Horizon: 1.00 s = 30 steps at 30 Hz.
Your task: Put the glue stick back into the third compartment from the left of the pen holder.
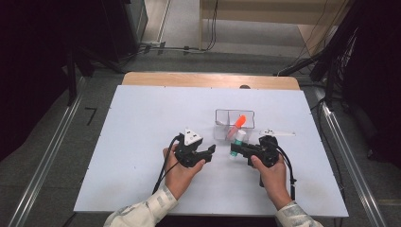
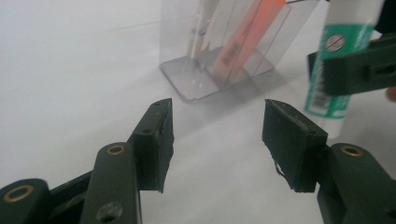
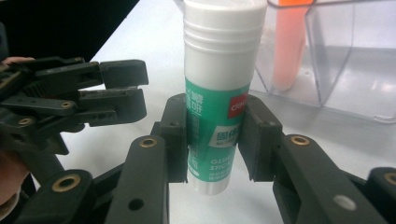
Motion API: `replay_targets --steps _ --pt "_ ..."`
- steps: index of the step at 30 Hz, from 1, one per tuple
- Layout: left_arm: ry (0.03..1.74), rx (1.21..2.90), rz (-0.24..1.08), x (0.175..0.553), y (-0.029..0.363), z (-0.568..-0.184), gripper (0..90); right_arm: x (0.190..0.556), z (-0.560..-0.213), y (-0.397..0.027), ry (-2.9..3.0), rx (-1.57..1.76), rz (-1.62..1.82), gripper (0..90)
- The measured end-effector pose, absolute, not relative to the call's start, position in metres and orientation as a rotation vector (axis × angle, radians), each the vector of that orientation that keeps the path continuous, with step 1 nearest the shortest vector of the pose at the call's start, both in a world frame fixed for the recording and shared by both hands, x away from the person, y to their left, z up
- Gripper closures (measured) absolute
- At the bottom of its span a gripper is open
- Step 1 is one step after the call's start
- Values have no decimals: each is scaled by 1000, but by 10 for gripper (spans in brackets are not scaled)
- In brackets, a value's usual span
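A green and white glue stick (image 3: 217,107) stands upright with my right gripper (image 3: 215,140) shut on its label; its white cap is on top. In the high view the glue stick (image 1: 239,142) sits just in front of a clear plastic organiser (image 1: 235,118), held by the right gripper (image 1: 236,150). An orange marker (image 1: 238,125) leans inside the organiser. My left gripper (image 2: 217,133) is open with nothing between its jaws, a short way left of the glue stick (image 2: 338,60). In the high view the left gripper (image 1: 210,152) points right toward it.
The white table (image 1: 142,142) spreads wide to the left and front. A white pen-like object (image 1: 279,133) lies right of the organiser (image 2: 219,51). Cables trail from both grippers toward the table's near edge. A wooden board borders the far side.
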<state>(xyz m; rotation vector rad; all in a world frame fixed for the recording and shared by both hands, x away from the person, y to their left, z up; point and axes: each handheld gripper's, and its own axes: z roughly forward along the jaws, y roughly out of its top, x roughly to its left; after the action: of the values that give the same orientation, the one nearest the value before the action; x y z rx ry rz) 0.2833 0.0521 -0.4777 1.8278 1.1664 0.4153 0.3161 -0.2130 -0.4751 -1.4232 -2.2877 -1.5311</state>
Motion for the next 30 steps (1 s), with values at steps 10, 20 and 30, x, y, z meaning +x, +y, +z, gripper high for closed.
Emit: replay_targets --steps 10,20,30 --pt "1207 1835 434 281 76 -484 436 317 -463 -227 -2311 -1457 -1582 638" --pt "1243 1808 448 275 100 -482 429 320 -453 -241 -2281 -1484 -1650 638" --pt "1275 1780 456 270 122 -481 427 328 -443 -253 -2240 -1540 -1735 638"
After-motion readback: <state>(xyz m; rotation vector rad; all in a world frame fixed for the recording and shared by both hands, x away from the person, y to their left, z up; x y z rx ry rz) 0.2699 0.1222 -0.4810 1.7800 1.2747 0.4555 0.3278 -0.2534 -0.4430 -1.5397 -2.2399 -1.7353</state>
